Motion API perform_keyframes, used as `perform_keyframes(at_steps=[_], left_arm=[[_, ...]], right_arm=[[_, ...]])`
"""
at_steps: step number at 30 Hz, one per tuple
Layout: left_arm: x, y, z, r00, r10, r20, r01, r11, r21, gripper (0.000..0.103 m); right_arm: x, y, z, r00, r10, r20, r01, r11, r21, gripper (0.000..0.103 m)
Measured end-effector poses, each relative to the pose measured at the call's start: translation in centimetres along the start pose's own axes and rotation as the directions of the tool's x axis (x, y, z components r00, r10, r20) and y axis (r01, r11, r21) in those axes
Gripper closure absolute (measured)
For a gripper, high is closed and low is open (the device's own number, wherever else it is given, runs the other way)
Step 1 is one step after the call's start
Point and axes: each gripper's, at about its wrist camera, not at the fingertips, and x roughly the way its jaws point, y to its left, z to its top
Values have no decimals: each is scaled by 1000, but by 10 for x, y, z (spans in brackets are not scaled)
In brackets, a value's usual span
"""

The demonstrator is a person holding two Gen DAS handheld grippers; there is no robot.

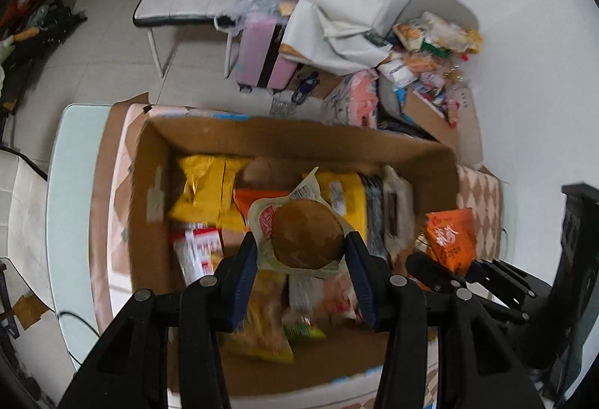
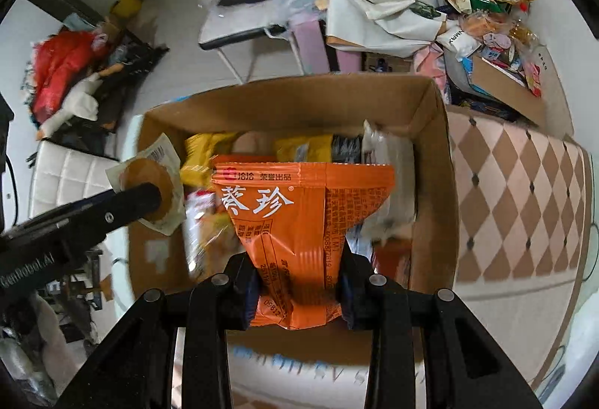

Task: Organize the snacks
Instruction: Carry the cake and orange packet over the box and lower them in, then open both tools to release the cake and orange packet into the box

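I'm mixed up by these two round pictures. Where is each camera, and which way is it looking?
Left wrist: sits on the left claw, looking down into the cardboard box; its fingers hold a wrapped brown cake.
Right wrist: sits on the right claw, facing the same box; its fingers hold an orange snack packet.
Shared: box, both snacks, each other's claw.

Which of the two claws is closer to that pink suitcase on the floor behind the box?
Probably left, by a little. The left gripper holds a wrapped bun over the box's left-middle; the pink suitcase lies beyond there. The right gripper sits further right.
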Motion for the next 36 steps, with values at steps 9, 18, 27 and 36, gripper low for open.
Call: perform_keyframes(at_steps=[9, 18, 27, 36], left_arm=[[52, 12, 31, 992, 12, -124, -15, 1000, -22, 58], [61, 20, 23, 989, 17, -145, -24, 998, -50, 38], [43, 18, -2, 994, 76, -84, -78, 997, -13, 6], [0, 6, -43, 986, 157, 54, -159, 987, 29, 6]], right_arm=[[67, -9, 45, 995, -58, -87, 57, 998, -14, 65], [86, -18, 50, 988, -68, -137, 69, 998, -1, 9], [73, -24, 24, 988, -107, -109, 111, 993, 28, 6], [26, -24, -11, 986, -164, 15, 164, 986, 35, 5]])
